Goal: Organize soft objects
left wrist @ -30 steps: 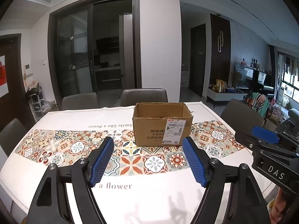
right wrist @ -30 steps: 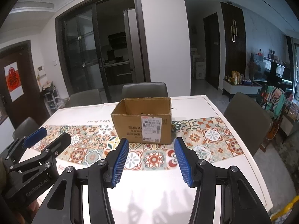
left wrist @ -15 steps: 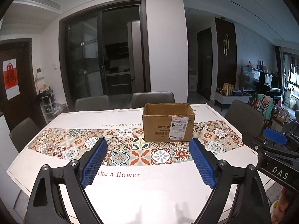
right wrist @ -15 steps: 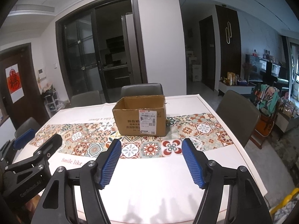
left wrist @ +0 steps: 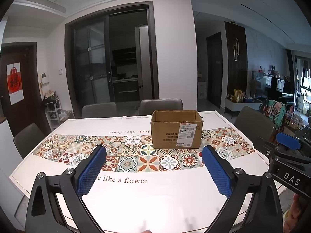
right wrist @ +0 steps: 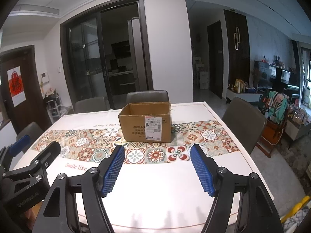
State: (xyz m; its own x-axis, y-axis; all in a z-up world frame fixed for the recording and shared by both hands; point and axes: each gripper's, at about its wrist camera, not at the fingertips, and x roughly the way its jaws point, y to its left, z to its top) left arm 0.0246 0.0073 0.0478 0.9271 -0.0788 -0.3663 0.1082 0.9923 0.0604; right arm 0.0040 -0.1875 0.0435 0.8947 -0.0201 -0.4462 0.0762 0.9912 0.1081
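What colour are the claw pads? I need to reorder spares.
Blue, with a fine textured grid; the left claw's pads show it best in the left wrist view.

We're looking across a dining table (left wrist: pixel 175 203) under a white cloth (right wrist: pixel 165 194) banded with floral tiles, grey chairs (left wrist: pixel 161 104) tucked in on the far side, another chair (right wrist: pixel 243 124) at the right. Behind, a white wall (left wrist: pixel 175 48) beside dark-framed glass sliding doors (left wrist: pixel 91 71) onto a dim kitchen. Left, a dark door (right wrist: pixel 17 89) with a red hanging; far right, daylight at a window (left wrist: pixel 305 77)
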